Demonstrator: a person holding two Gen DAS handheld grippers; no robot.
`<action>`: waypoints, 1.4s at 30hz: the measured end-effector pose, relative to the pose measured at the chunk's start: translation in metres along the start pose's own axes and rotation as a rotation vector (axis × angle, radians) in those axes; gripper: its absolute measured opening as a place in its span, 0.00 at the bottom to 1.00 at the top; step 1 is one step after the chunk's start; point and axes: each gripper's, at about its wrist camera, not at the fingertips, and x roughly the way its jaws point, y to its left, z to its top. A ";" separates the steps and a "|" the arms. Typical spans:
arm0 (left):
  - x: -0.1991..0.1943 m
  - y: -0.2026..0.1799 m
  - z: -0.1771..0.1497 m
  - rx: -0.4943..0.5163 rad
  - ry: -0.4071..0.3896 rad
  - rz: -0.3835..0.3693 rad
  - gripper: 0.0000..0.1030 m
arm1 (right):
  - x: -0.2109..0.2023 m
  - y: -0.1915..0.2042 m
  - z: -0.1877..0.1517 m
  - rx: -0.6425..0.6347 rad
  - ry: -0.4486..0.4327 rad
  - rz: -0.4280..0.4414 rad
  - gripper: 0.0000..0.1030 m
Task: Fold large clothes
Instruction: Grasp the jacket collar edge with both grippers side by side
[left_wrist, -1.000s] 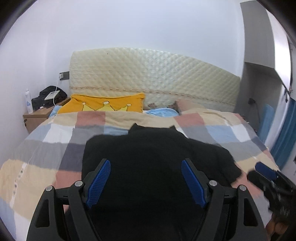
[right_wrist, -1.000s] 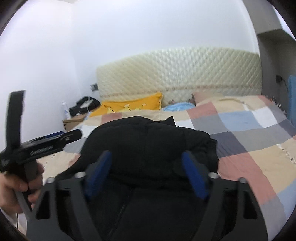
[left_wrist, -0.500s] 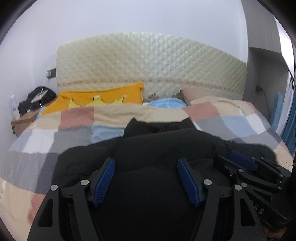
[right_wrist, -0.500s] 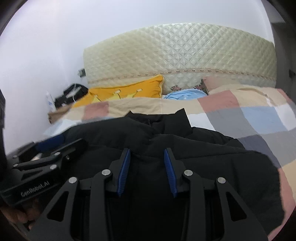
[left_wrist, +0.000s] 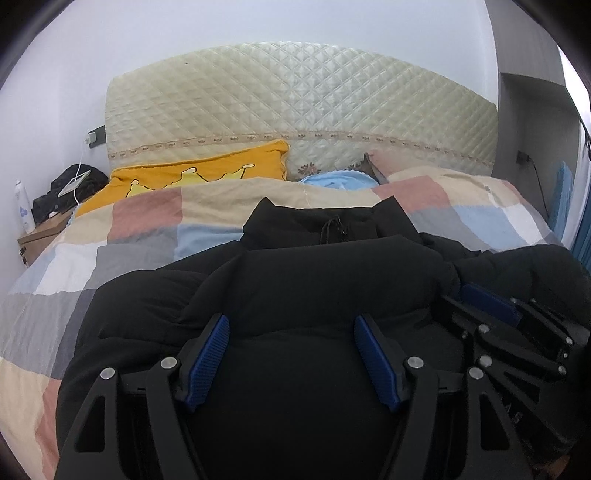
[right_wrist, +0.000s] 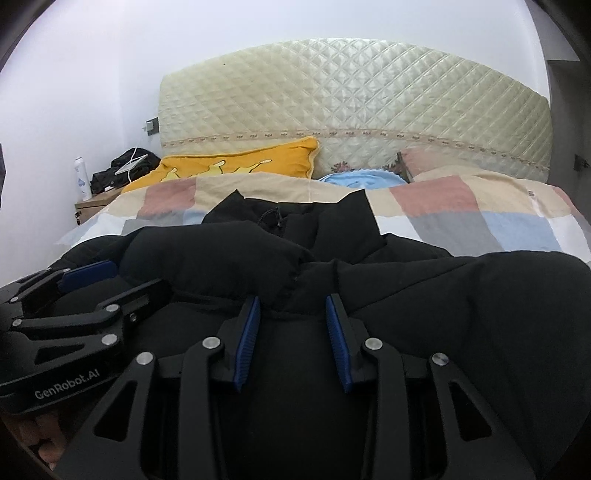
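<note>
A bed (left_wrist: 122, 236) under a checked quilt fills the room from near edge to far headboard (left_wrist: 295, 122), and on it lies the one thing that matters: a black padded jacket (left_wrist: 314, 280), spread across the near half of the quilt. Its collar (left_wrist: 332, 225) points far, toward the headboard, so its long axis runs near to far, straight ahead of both tools. A yellow pillow (left_wrist: 207, 173) sits far left against the headboard.

Two handheld grippers work low over the near part of the jacket, side by side and almost touching. The left gripper (left_wrist: 291, 354) hovers with its blue pads wide apart over a puffed panel, gripping nothing. Just to its right, the right gripper (right_wrist: 291, 332) has its pads drawn closer, with a bunched ridge of jacket fabric rising between them; a gap shows on either side, so whether it actually pinches the cloth cannot be told from here.

The jacket's bulk lies directly ahead of and beneath both grippers, and the right one looks nearer to a hold. Any fold toward the collar would likely travel along that near-to-far line.
</note>
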 end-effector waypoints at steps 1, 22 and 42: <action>-0.001 0.001 -0.001 -0.002 0.004 -0.003 0.69 | 0.001 -0.001 0.000 0.003 -0.001 0.003 0.35; -0.029 0.052 -0.018 -0.069 -0.003 0.035 0.57 | -0.029 -0.052 -0.011 0.034 -0.021 -0.029 0.21; -0.070 0.061 -0.025 -0.090 -0.001 0.075 0.56 | -0.065 -0.106 -0.015 0.062 0.031 0.027 0.24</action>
